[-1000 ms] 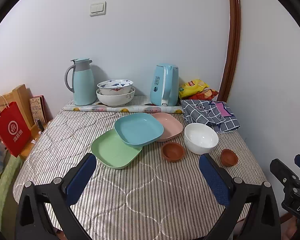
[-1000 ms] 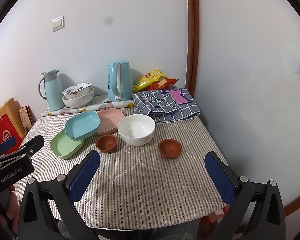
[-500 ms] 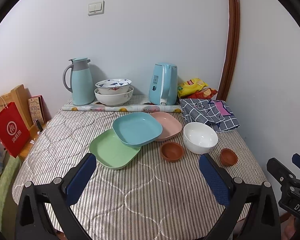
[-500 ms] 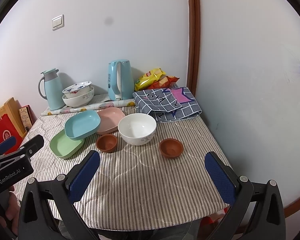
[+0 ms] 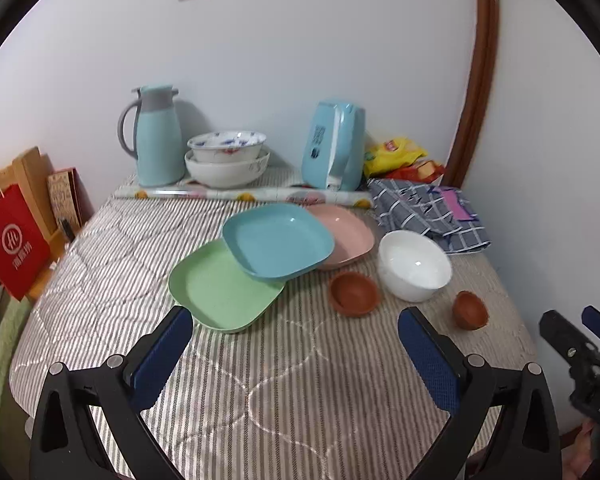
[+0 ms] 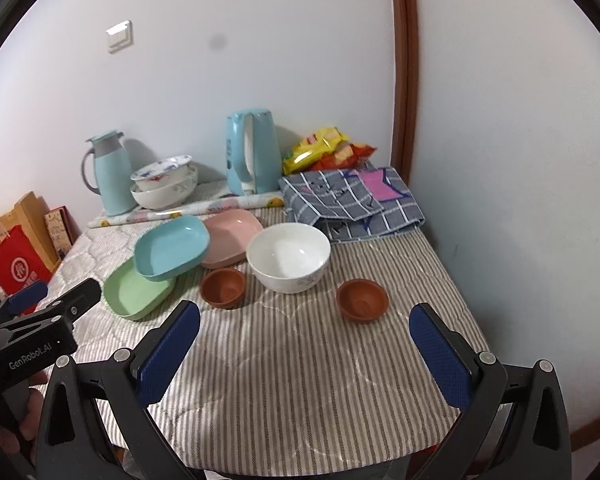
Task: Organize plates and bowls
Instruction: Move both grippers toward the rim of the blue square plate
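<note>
Three square plates overlap mid-table: a blue plate (image 5: 278, 242) (image 6: 172, 247) rests across a green plate (image 5: 224, 286) (image 6: 138, 292) and a pink plate (image 5: 346, 234) (image 6: 232, 236). To their right stand a white bowl (image 5: 414, 266) (image 6: 288, 256) and two small brown bowls, one (image 5: 354, 288) (image 6: 223, 287) beside the plates, the other (image 5: 470, 309) (image 6: 362, 300) further right. My left gripper (image 5: 296, 336) hangs open over the near cloth, holding nothing. My right gripper (image 6: 306, 332) is likewise open, just short of the right brown bowl.
Along the back wall stand a blue thermos (image 5: 158, 136), two stacked patterned bowls (image 5: 228, 158), a blue kettle (image 5: 336, 146), snack bags (image 5: 396, 156) and a folded checked cloth (image 5: 428, 212). A rolled sheet (image 5: 240, 193) lies before them. A red bag (image 5: 12, 240) stands left of the striped table (image 5: 280, 380).
Both grippers have drifted slightly; the scene sits a little lower and nearer in the right view. Nothing on the table has moved, and both stay open.
</note>
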